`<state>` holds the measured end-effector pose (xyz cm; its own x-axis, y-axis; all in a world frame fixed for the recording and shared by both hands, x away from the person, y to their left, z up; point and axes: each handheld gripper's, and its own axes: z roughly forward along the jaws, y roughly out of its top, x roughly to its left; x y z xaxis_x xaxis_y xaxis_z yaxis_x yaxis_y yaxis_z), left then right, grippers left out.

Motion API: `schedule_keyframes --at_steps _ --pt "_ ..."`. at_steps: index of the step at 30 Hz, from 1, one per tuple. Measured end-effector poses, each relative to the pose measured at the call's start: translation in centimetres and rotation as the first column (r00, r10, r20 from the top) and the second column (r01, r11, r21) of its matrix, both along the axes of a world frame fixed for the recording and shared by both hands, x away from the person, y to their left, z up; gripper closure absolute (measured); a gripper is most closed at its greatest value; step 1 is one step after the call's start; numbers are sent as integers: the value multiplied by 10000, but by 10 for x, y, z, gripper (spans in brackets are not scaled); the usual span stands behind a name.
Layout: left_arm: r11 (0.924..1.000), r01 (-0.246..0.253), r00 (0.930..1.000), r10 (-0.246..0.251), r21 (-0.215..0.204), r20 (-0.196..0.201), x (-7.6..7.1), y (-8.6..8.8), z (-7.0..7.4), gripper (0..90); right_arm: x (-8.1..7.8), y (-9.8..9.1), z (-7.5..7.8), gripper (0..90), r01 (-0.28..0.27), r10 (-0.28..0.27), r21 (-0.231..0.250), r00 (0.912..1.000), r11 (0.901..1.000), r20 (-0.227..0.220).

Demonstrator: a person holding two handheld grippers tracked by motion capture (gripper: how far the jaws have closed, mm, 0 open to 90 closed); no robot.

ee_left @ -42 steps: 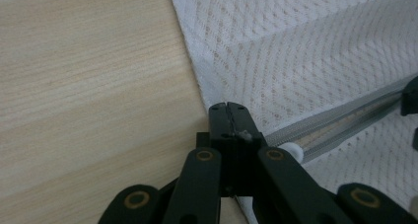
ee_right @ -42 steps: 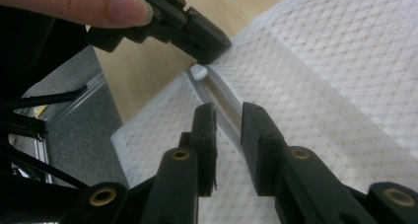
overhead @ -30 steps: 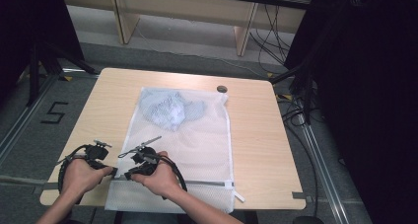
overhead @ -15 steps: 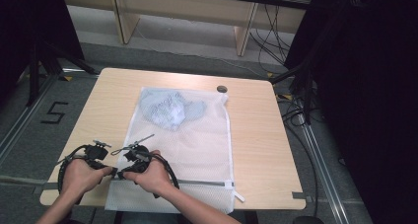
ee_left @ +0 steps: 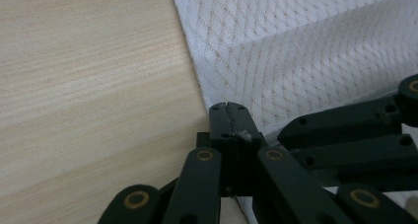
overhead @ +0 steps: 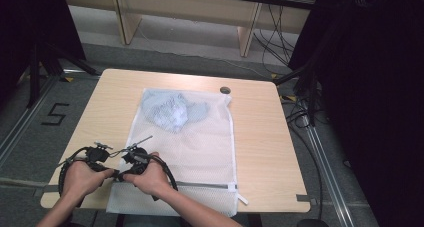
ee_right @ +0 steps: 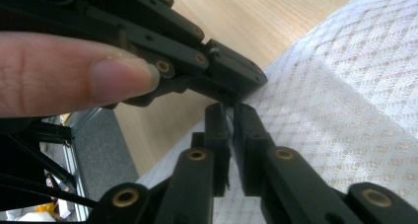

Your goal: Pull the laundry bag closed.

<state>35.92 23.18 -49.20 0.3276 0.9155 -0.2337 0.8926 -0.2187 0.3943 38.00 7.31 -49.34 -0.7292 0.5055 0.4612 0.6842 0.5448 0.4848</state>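
While the mesh bag [overhead: 185, 152] lies flat, both grippers pinch its near left corner, tips touching.

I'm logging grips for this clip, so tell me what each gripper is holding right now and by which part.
The left gripper is shut on the mesh laundry bag, pinching its left edge near the zipper end. The right gripper sits at the same corner; whether it grips cannot be told.

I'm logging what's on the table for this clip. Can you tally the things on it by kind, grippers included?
Mesh bag: 1
Blue garment inside the bag: 1
Grippers: 2, left and right
Small dark round thing at the far edge: 1
Total: 5
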Motion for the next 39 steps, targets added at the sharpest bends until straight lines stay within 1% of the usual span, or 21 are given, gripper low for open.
schedule_keyframes --at_steps 4,5,6,8,9,10,11,12,13,14,16,20,21,24,29,31,32,33,34,35,39 --pt "9999 9 9999 -11 109 142 -1 -3 0 898 -1 -2 -1 866 -61 61 -7 9999 10000 -104" --pt "9993 221 9997 -225 291 138 -2 -3 1 898 -1 -4 -2 867 -126 126 10 9999 9999 -47" --pt "9993 221 9997 -225 291 138 -2 -3 1 898 -1 -4 -2 867 -126 126 10 9999 9999 -47" --pt "9991 240 9994 -248 356 221 -3 -4 1 898 -3 -5 -1 868 101 -102 -35 9997 9999 -224" --pt "9987 292 9993 -302 425 236 -3 -5 1 898 -3 -5 -2 868 165 -166 -81 9999 9998 -44" --pt "9983 342 9991 -353 468 235 -3 -5 1 898 -3 -7 -2 868 282 -282 -6 9992 9996 -281" --pt "9991 92 9994 -105 408 332 -4 -7 0 898 -3 -7 -2 868 282 -282 -6 9992 9996 -281" --pt "9991 137 9992 -152 409 365 -4 -7 0 898 -3 -8 -2 869 175 -176 -32 9997 9998 -191" --pt "9991 137 9993 -151 395 356 -4 -7 0 898 -3 -8 -2 869 319 -319 3 9991 9995 -279" --pt "9975 474 9985 -488 529 253 -4 -5 1 898 -4 -9 -2 869 403 -404 -27 9986 9992 -333" --pt "9971 449 9983 -470 614 343 -4 -6 1 898 -3 -10 -2 869 284 -285 -49 9993 9996 -222" --pt "9972 468 9980 -491 583 393 -4 -6 0 898 -4 -10 -1 870 389 -390 -83 9990 9992 -203" --pt "9971 478 9979 -502 585 398 -4 -6 0 899 -3 -11 -1 870 273 -274 -129 9996 9995 -49" --pt "9971 468 9980 -492 601 401 -5 -7 1 898 -4 -11 1 870 381 -385 -211 9990 9991 -204" --pt "9970 510 9978 -533 574 390 -4 -6 1 898 -4 -12 1 870 338 -340 -253 9994 9991 -62" --pt "9974 488 9982 -506 540 331 -4 -5 1 898 -4 -13 1 870 384 -384 -234 9993 9990 28" --pt "9985 324 9985 -344 447 434 -4 -5 0 898 -5 -13 1 870 370 -371 -194 9993 9991 -36" --pt "9975 500 9981 -517 509 330 -4 -4 1 898 -5 -14 2 870 379 -379 -236 9993 9990 0" --pt "9988 301 9985 -317 386 439 -4 -6 0 898 -5 -14 2 870 368 -366 -266 9993 9990 54" --pt "9975 485 9983 -501 508 313 -4 -5 1 898 -6 -15 3 870 326 -322 -290 9994 9990 139" --pt "9977 452 9983 -471 514 348 -4 -5 1 899 -7 -16 4 870 383 -377 -324 9991 9987 191"
